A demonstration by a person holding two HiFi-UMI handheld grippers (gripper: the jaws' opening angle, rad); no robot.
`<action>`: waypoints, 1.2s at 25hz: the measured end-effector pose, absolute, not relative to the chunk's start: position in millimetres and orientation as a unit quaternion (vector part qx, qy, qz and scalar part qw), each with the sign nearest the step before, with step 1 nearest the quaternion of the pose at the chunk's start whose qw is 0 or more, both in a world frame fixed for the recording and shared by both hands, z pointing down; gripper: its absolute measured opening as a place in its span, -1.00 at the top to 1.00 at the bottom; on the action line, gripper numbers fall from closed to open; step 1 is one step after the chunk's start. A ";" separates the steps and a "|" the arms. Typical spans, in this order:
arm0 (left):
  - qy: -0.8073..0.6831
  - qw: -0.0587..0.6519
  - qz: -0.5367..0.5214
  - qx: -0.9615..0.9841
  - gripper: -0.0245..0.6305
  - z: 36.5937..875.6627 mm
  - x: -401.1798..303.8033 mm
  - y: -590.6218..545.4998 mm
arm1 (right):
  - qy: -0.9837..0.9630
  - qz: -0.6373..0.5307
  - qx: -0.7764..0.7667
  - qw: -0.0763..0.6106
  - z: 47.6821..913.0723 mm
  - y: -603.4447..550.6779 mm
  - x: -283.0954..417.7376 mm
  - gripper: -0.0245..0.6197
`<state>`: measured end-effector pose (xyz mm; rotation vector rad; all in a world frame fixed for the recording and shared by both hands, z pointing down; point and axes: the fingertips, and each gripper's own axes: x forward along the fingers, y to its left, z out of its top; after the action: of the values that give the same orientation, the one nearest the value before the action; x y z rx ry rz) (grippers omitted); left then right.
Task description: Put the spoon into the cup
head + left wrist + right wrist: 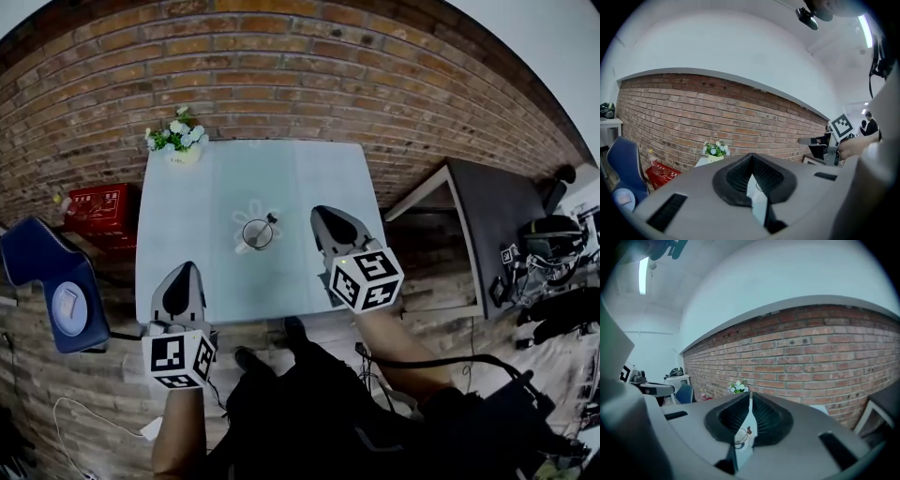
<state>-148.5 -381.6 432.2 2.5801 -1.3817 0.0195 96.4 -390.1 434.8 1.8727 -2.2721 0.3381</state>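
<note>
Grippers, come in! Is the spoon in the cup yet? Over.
Left gripper and right gripper: fingers together, empty, clear of the cup. Spoon stands in cup. Nothing in the way.

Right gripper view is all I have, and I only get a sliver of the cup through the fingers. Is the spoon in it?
Observer: Yes. In the head view the spoon stands in the cup, with its handle end showing above the rim on the far right side.
Operator: Where is my right gripper relative to the cup?
Observer: The right gripper is to the cup's right in the head view, apart from it.
Operator: And the left one?
Observer: The left gripper is by the table's near edge, left of the cup. Its own view shows nothing between its fingers.
</note>
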 end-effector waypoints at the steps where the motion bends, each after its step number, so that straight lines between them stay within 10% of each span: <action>1: -0.466 0.104 0.006 0.879 0.90 429.2 -148.0 -382.1 | -0.758 0.106 0.638 0.087 427.9 -385.1 98.4 0.82; 30: -0.503 0.052 -0.005 0.863 0.90 380.4 -114.2 -348.1 | -0.788 0.071 0.610 0.040 378.2 -345.9 123.7 0.87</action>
<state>-114.2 -348.1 380.4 2.6243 -1.5304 -0.0167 123.7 -345.9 378.2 1.8685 -2.4157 0.2191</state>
